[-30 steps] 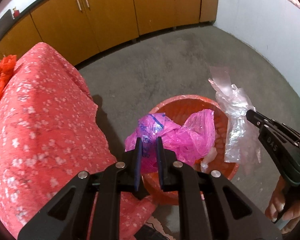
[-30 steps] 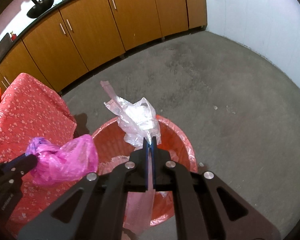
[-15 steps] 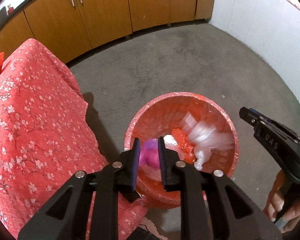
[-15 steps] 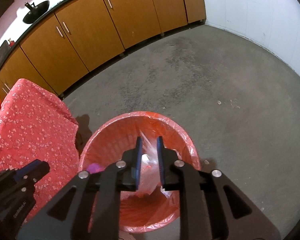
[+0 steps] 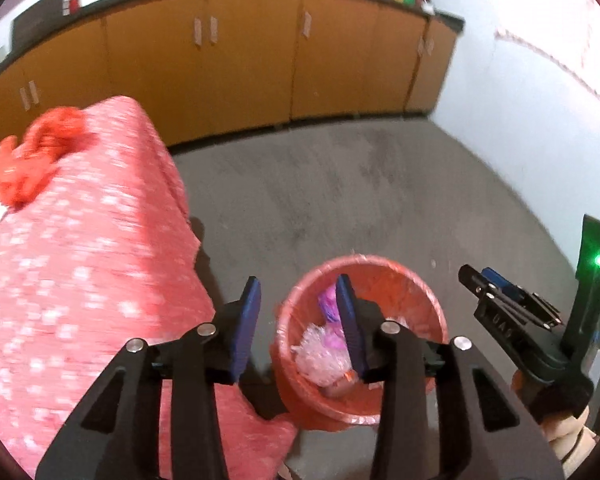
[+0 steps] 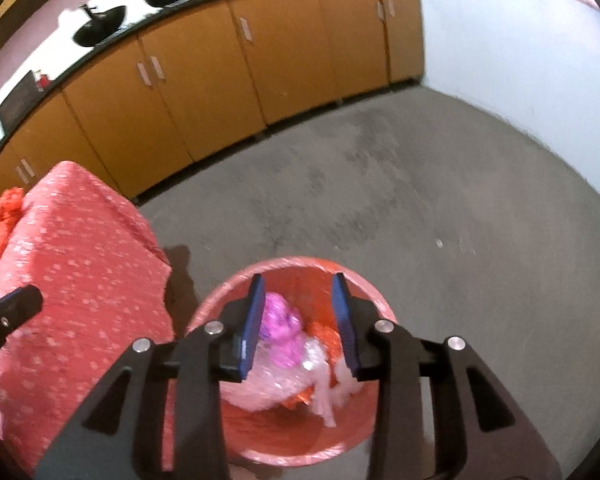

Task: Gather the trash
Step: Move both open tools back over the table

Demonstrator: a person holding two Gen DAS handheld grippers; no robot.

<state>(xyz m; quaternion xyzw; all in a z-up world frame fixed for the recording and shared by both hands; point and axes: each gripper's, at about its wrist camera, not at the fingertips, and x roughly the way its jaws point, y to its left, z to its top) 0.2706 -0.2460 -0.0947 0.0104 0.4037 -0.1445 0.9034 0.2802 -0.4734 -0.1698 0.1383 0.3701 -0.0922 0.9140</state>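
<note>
Here, through the left wrist camera, my left claw point(image 5: 298, 300) is empty with its jaws opening, above the near rim of the red bin point(image 5: 428, 300). Pink bag point(image 5: 327, 302) and clear plastic point(image 5: 320, 354) lie inside. The right claw point(image 5: 474, 278) carries raised lettering, too blurred to read; its hand point(image 5: 568, 432) is cut off by the frame.

Through the right wrist camera, my right claw point(image 6: 298, 296) is empty too, jaws opening over the bin point(image 6: 374, 288). The red bedspread point(image 6: 84, 264) is motion-smeared
</note>
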